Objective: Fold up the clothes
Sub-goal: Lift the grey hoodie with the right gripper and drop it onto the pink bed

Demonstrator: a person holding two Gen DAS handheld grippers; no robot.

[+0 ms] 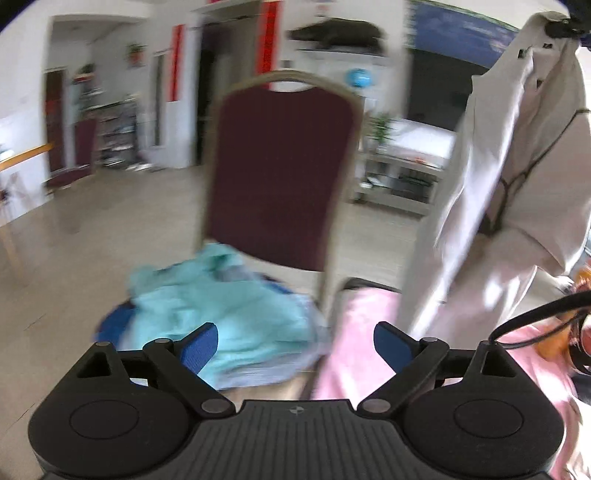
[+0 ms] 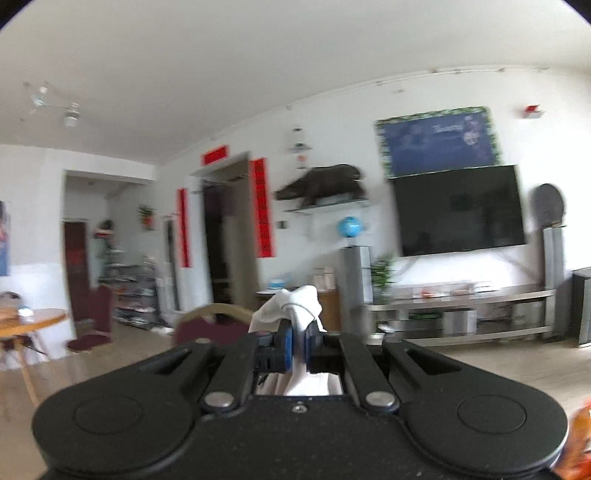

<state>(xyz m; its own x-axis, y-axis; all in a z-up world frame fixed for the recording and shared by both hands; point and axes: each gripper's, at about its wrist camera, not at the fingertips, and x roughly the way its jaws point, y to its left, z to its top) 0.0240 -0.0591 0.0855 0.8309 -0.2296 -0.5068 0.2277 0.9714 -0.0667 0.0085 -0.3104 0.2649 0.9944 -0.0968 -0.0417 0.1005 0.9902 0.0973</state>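
A white garment hangs high at the right of the left wrist view, lifted by the right gripper at its top corner. In the right wrist view that right gripper is shut on a bunch of the white garment, which sticks up between the blue pads and drapes below. My left gripper is open with nothing between its blue fingers; it hovers over a heap of teal and blue clothes and a pink cloth.
A maroon chair with a gilt frame stands just behind the clothes heap. Tiled floor lies beyond. Farther back are a wall-mounted TV, a low TV stand and a wooden table at the left.
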